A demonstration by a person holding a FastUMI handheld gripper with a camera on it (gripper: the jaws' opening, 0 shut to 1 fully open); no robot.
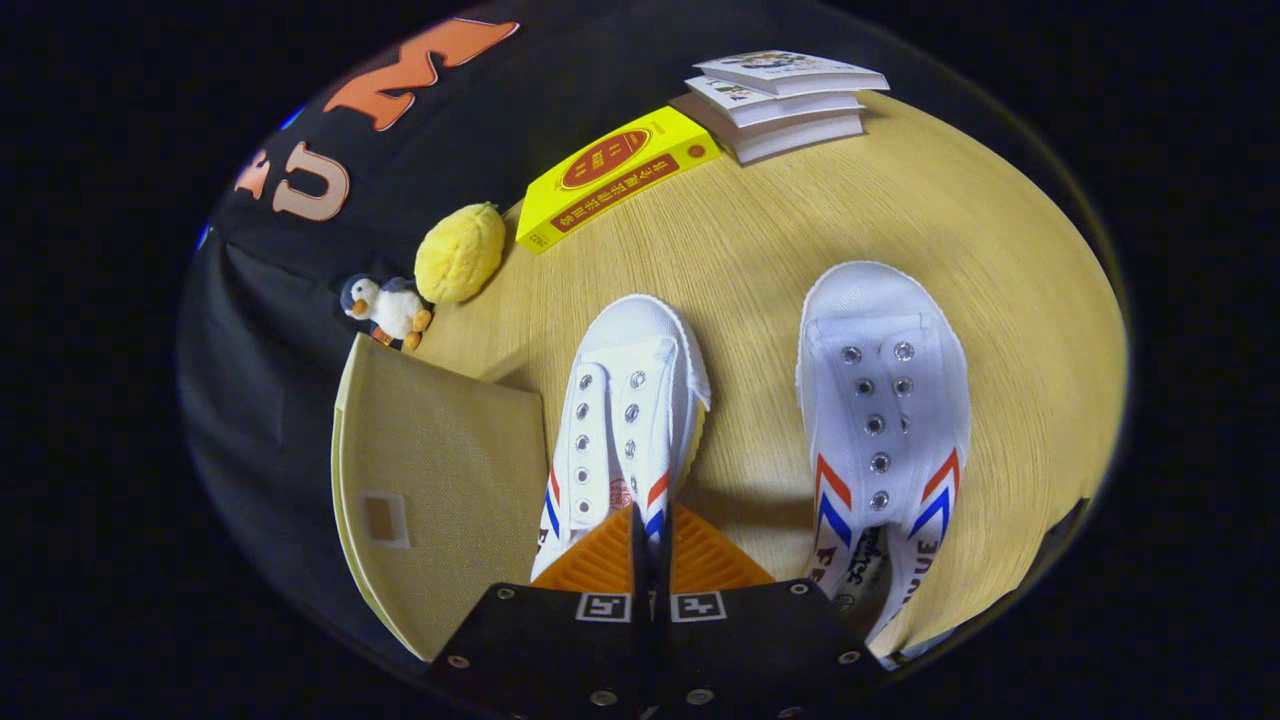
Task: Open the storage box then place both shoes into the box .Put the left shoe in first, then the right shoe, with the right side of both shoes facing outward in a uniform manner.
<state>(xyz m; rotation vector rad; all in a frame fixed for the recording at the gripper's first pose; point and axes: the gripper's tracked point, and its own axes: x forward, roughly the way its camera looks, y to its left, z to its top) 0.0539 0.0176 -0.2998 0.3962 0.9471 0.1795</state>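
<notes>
Table (800,250): wood top, carries everything.
Storage box (440,480): beige fabric, at 9 o'clock of the fingers, just beside the held shoe; open or lidded, can't tell.
Right shoe (885,420): flat on table at 2 o'clock, waiting its turn (goes 2nd).
Left shoe (625,430): tilted, dead ahead at 12.
Gripper (650,545): fingers pinched on left shoe's collar edge, probably to carry it boxward.
Books (780,100), yellow box (610,175): far, 12 to 1.
Lemon toy (460,252), penguin (390,310): 10 o'clock clutter.

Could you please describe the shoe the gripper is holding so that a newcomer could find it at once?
On the wooden table, two white shoes lie side by side ahead of the gripper. The held shoe is beside the beige storage box, tilted on its side with the jaws shut on its edge; the other shoe lies flat.
</notes>
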